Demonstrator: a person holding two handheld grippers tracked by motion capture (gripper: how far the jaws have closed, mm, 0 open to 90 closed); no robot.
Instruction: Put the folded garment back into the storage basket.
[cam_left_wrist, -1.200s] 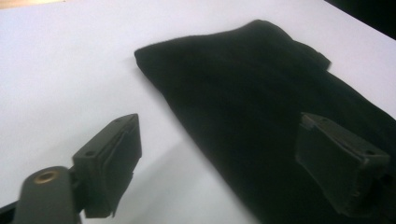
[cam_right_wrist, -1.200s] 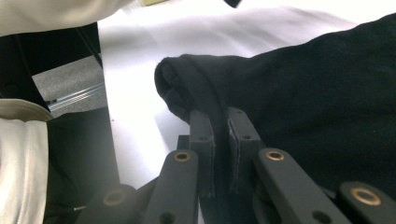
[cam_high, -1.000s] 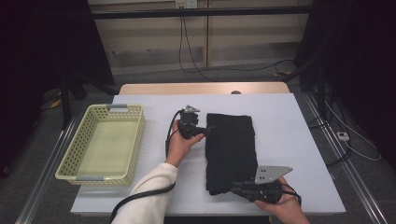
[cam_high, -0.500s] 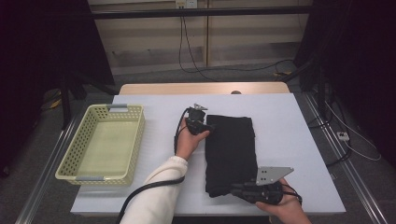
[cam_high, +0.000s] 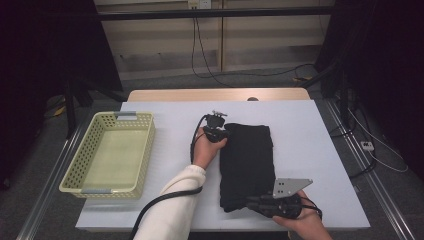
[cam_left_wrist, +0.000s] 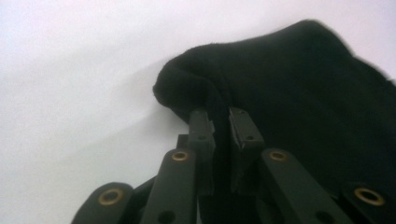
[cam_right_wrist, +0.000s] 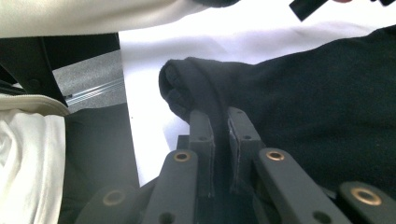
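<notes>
A folded black cloth (cam_high: 248, 165) lies lengthwise on the white table (cam_high: 310, 140). My left gripper (cam_high: 223, 134) is at the cloth's far left corner. Its jaws have just been closing, and they now pinch a fold of the black cloth (cam_left_wrist: 289, 93) between the pads, as the left gripper (cam_left_wrist: 221, 116) view shows. My right gripper (cam_high: 250, 202) is at the cloth's near edge, under its grey plate. In the right gripper (cam_right_wrist: 220, 116) view its jaws are shut on a rolled edge of the black cloth (cam_right_wrist: 317, 93).
A pale yellow mesh basket (cam_high: 82, 170) stands on the table's left side. The person's white sleeve (cam_high: 172, 210) comes in from the bottom. Cables and dark frames lie beyond the table's far edge (cam_high: 215, 95).
The left hand has moved right to the cloth's far left corner, and its jaws have closed onto the cloth there. The right hand has stayed put, gripping the near edge.
</notes>
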